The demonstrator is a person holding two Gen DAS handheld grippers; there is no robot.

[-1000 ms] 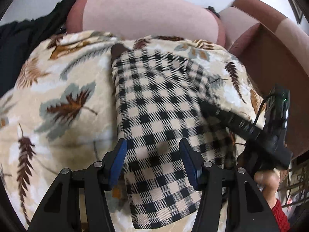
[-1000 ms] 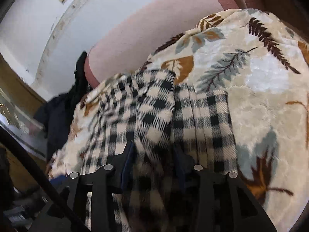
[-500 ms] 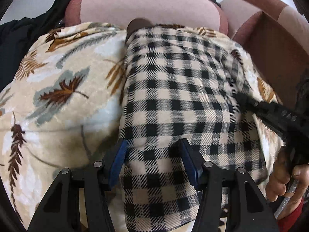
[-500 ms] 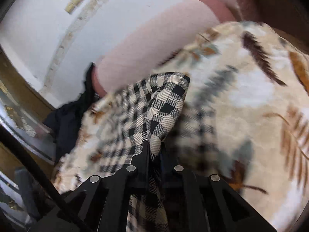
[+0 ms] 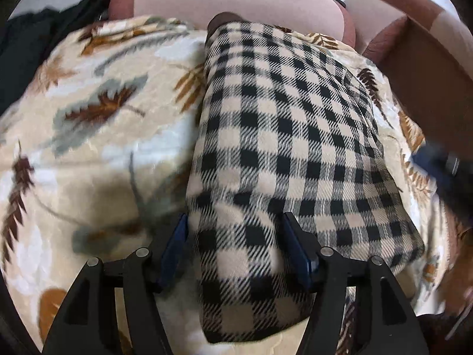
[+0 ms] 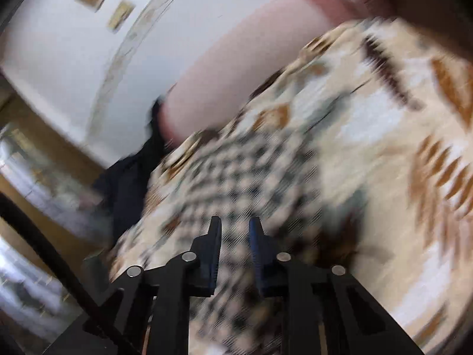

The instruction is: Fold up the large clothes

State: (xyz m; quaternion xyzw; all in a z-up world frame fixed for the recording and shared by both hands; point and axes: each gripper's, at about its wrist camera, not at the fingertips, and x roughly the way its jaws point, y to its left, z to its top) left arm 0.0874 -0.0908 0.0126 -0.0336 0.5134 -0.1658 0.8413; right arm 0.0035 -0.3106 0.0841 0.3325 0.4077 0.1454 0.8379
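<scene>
A black-and-cream checked garment (image 5: 283,148) lies folded lengthwise on a leaf-print blanket (image 5: 97,136). My left gripper (image 5: 233,245) is open, its blue-padded fingers either side of the garment's near end. In the blurred right wrist view the garment (image 6: 245,183) lies flat below and ahead. My right gripper (image 6: 235,236) has a narrow gap between its fingers with nothing in it, and it hangs above the cloth. The right gripper shows blurred at the right edge of the left wrist view (image 5: 443,171).
The blanket covers a sofa seat; the pink backrest (image 5: 236,0) runs behind and a brown armrest (image 5: 428,68) stands on the right. Dark clothing (image 5: 26,53) is heaped at the far left. A white wall (image 6: 74,59) rises behind the sofa.
My right gripper has let go of the checked fold and pulled back and up. The garment now lies flat and doubled over. The left gripper stays open at the near end.
</scene>
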